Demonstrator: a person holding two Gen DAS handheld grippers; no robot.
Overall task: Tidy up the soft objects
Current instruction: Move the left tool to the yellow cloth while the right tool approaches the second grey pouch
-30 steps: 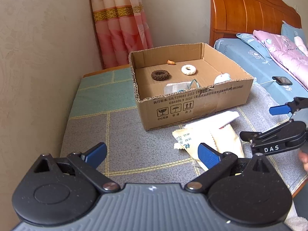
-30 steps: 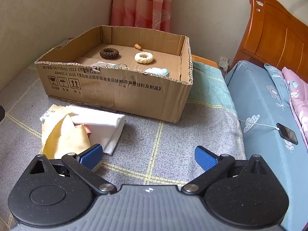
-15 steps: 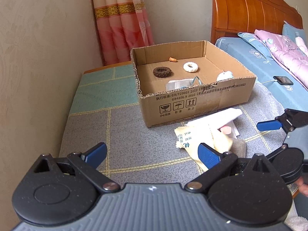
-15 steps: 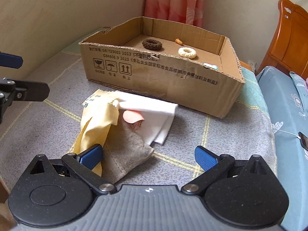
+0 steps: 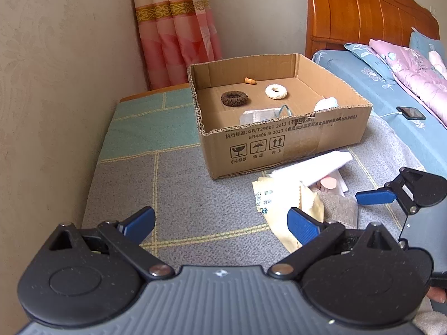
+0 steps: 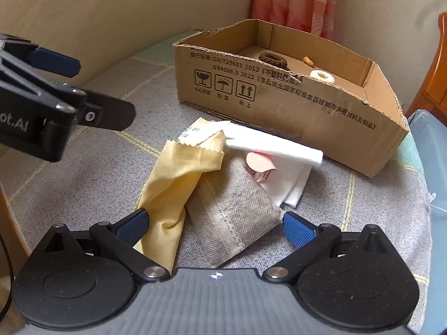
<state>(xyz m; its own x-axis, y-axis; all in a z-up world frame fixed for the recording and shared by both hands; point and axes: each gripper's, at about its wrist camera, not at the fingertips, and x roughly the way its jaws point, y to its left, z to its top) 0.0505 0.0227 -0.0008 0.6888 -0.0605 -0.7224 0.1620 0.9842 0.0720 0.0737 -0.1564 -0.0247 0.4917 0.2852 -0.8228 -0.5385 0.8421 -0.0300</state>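
Observation:
A pile of cloths lies on the grey blanket in front of a cardboard box [image 6: 279,106] [image 5: 279,145]: a yellow cloth [image 6: 178,178] [image 5: 290,209], a grey pouch [image 6: 234,223] [image 5: 338,206], a folded white cloth [image 6: 273,145] [image 5: 313,164] and a pink tag [image 6: 258,162]. My right gripper [image 6: 216,224] is open, low over the pile, its fingers either side of the grey pouch and yellow cloth. My left gripper [image 5: 220,223] is open and empty, left of the pile. Inside the box lie a brown scrunchie [image 5: 234,98], a cream scrunchie [image 5: 276,91] and a small orange piece [image 5: 249,81].
A wall runs along the left side. A curtain [image 5: 176,28] hangs behind the box. A bed with blue sheet [image 5: 391,95], pink quilt and wooden headboard stands right, with a phone [image 5: 410,112] on a cable. More soft items lie at the box's front inner wall.
My right gripper has swung left and come down over the cloth pile, now straddling the grey pouch. My left gripper has drawn back slightly; the cloths have not moved.

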